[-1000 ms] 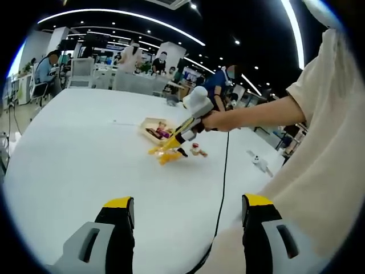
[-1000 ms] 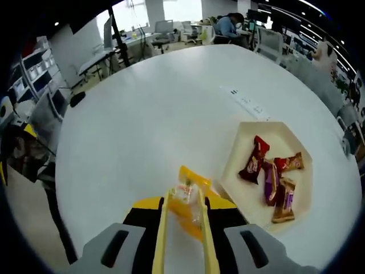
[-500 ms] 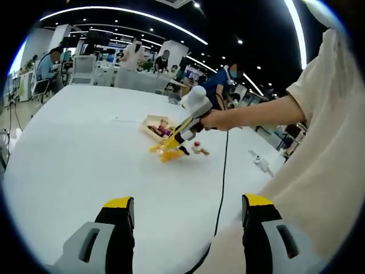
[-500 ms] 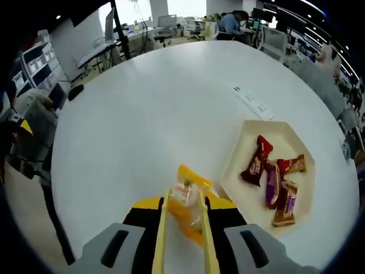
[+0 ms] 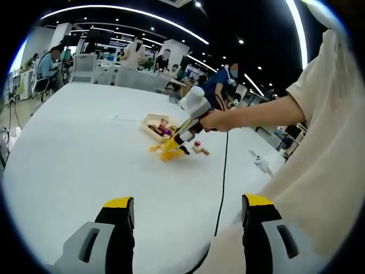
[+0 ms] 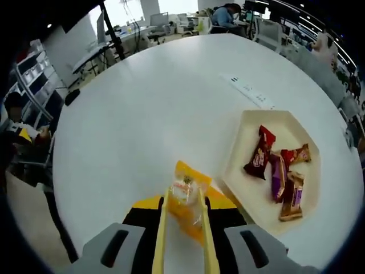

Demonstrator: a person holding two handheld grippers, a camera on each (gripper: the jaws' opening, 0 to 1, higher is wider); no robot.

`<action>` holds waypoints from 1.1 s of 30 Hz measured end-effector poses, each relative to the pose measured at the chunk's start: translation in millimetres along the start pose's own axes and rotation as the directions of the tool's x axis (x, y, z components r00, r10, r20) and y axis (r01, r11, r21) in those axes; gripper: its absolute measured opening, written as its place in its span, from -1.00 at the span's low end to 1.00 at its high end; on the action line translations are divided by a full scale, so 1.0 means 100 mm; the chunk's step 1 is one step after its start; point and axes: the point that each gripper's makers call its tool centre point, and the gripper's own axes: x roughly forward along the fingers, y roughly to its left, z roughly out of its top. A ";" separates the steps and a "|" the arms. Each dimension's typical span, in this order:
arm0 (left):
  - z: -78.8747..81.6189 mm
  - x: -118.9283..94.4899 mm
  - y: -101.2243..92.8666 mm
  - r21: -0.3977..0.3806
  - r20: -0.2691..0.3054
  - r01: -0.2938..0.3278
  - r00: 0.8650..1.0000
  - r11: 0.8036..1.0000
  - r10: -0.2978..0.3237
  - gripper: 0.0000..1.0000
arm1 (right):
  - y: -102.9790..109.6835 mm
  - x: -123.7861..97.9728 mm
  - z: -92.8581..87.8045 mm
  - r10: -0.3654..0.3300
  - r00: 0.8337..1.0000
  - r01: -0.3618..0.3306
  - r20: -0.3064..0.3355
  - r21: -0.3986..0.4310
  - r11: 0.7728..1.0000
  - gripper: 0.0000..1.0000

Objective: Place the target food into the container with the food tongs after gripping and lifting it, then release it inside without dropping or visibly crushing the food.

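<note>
Yellow snack packet (image 5: 164,152) in tongs (image 5: 181,130) beside tray (image 5: 151,120)

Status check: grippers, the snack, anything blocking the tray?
Right hand-held gripper shut on tongs, yellow snack pinched, beside the tray. Left hand-held gripper open, idle. Nothing blocking.

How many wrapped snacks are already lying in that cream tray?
4 in the tray: a red one, a purple one, a red-brown one, and one nearest the edge. More may be hidden.

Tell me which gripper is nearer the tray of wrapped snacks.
Right. The right gripper holds tongs gripping a yellow packet beside the tray; the left gripper stays far back across the table.
</note>
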 end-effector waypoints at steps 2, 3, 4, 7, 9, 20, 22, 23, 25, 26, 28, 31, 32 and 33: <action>0.00 0.00 0.00 -0.002 0.000 0.000 1.000 1.000 0.000 0.54 | 0.00 0.01 0.01 0.000 1.000 0.000 0.001 0.002 1.000 -0.42; 0.00 0.00 0.00 -0.003 -0.001 0.000 1.000 1.000 0.000 0.54 | 0.01 0.01 0.01 0.000 1.000 0.000 0.001 0.000 1.000 -0.42; 0.00 0.00 0.01 -0.003 -0.001 -0.001 1.000 1.000 0.001 0.54 | 0.01 0.02 0.02 0.000 1.000 0.000 0.001 -0.001 1.000 -0.42; -0.01 0.01 0.01 -0.005 -0.002 -0.002 1.000 1.000 0.002 0.54 | 0.01 0.03 0.03 0.001 1.000 -0.001 0.001 -0.004 1.000 -0.43; -0.01 0.00 0.02 -0.006 -0.003 -0.003 1.000 1.000 0.003 0.54 | 0.01 0.04 0.04 -0.001 1.000 0.001 0.000 -0.009 1.000 -0.43; 0.00 0.01 0.04 -0.011 -0.002 -0.007 1.000 1.000 0.007 0.54 | 0.03 0.10 0.01 0.003 1.000 -0.003 -0.011 -0.030 1.000 -0.43; 0.01 0.01 0.04 -0.011 -0.003 -0.007 1.000 1.000 0.007 0.54 | 0.04 0.10 0.02 0.002 1.000 -0.002 -0.007 -0.029 1.000 -0.43; 0.01 0.01 0.04 -0.011 -0.002 -0.008 1.000 1.000 0.008 0.54 | 0.04 0.11 0.02 0.002 1.000 -0.002 -0.006 -0.029 1.000 -0.44; 0.01 0.01 0.04 -0.013 -0.003 -0.008 1.000 1.000 0.008 0.54 | 0.04 0.11 0.04 0.000 1.000 0.000 -0.001 -0.032 0.999 -0.44; 0.01 0.01 0.04 -0.012 -0.004 -0.008 1.000 1.000 0.007 0.54 | 0.05 0.10 0.04 -0.001 1.000 0.001 0.000 -0.034 0.999 -0.45; 0.01 0.01 0.04 -0.013 -0.004 -0.007 1.000 1.000 0.007 0.54 | 0.05 0.10 0.06 -0.002 1.000 0.002 0.007 -0.038 0.999 -0.47; 0.01 0.02 0.05 -0.014 -0.004 -0.008 1.000 1.000 0.008 0.54 | 0.08 0.09 0.07 0.004 1.000 -0.003 0.021 -0.053 0.999 -0.49; 0.01 0.02 0.05 -0.014 -0.005 -0.008 1.000 1.000 0.008 0.54 | 0.09 0.09 0.07 0.003 1.000 -0.002 0.023 -0.057 0.998 -0.49; 0.02 0.02 0.05 -0.013 -0.005 -0.008 1.000 1.000 0.008 0.54 | 0.10 0.10 0.06 0.008 1.000 -0.007 0.018 -0.058 0.998 -0.49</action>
